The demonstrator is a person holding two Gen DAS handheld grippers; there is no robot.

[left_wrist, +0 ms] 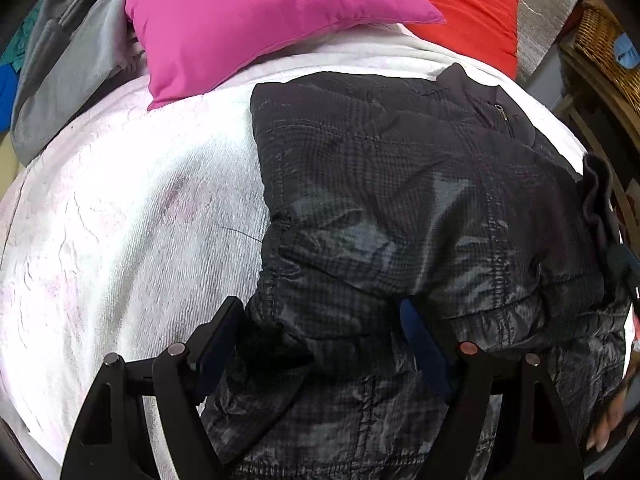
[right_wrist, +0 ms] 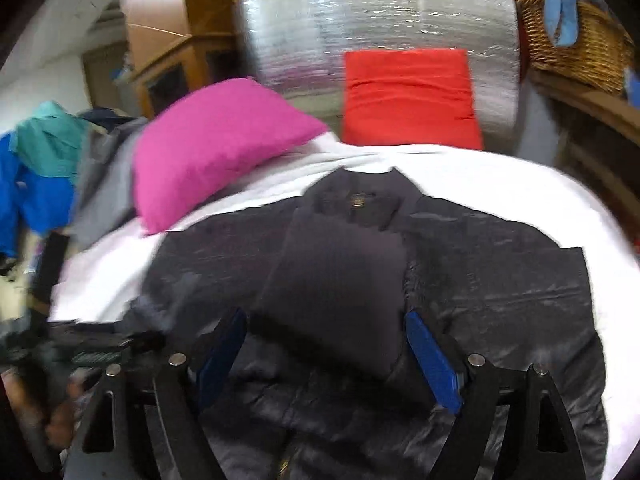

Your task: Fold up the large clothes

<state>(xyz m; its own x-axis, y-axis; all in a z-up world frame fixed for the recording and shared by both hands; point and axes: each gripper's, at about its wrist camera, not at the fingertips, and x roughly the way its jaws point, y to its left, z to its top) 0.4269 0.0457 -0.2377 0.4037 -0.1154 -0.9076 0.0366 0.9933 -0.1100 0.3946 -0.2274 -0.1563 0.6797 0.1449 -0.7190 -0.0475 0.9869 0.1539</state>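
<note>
A dark quilted jacket lies spread on a white bed cover, collar toward the far right. My left gripper is open just above the jacket's near hem, its fingers straddling a fold of fabric. In the right wrist view the same jacket lies collar away, with a dark folded panel on its middle. My right gripper is open above the jacket's near part, holding nothing. This view is motion-blurred.
A pink pillow and a red cushion lie at the bed's far end before a silver padded headboard. Grey, teal and blue clothes pile at the left. A wicker basket stands at the right.
</note>
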